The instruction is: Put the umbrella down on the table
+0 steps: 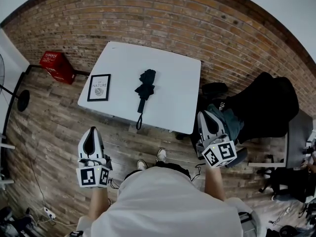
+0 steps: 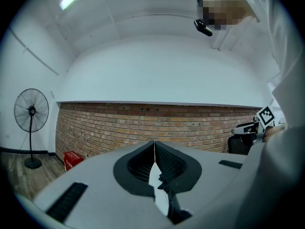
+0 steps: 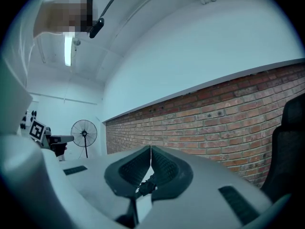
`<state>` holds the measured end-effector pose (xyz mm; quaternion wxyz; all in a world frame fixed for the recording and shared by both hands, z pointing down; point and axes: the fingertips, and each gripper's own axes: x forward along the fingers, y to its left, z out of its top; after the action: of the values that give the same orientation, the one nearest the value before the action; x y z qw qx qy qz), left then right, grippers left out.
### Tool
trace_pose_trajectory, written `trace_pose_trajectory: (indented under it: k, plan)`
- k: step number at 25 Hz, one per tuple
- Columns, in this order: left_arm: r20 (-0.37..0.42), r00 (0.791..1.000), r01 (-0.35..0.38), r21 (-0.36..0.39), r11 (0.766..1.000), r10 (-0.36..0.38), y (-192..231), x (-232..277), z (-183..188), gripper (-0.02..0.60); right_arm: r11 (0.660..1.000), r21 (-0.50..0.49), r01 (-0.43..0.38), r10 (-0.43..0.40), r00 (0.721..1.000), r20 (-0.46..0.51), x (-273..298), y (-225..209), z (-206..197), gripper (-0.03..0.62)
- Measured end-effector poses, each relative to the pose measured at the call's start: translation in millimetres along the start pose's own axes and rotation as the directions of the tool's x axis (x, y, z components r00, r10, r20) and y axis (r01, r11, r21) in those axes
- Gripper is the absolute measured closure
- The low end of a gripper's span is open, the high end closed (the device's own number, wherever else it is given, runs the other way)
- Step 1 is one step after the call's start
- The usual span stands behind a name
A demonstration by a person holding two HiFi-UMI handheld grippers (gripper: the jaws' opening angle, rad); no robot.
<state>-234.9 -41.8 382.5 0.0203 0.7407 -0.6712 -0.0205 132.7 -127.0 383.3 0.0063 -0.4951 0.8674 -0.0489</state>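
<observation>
Umbrella (image 1: 144, 89): black, folded — lying on the white desk (image 1: 173, 68).
Left tool (image 1: 91, 135): jaws together — empty.
Right tool (image 1: 207, 118): jaws together, empty.

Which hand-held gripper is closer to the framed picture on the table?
Left. The left hand-held gripper is off the table edge nearest the framed picture; the right hand-held gripper is off the opposite side.
</observation>
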Motion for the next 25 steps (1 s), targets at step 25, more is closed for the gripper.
trace_pose_trajectory:
  k: [25]
  plan:
    - [-0.029,0.999,-0.027,0.001,1.000,0.027,41,-24,-11,0.555,0.995,-0.100,0.018,-0.024,0.998,-0.060,-3,54,-9,0.576]
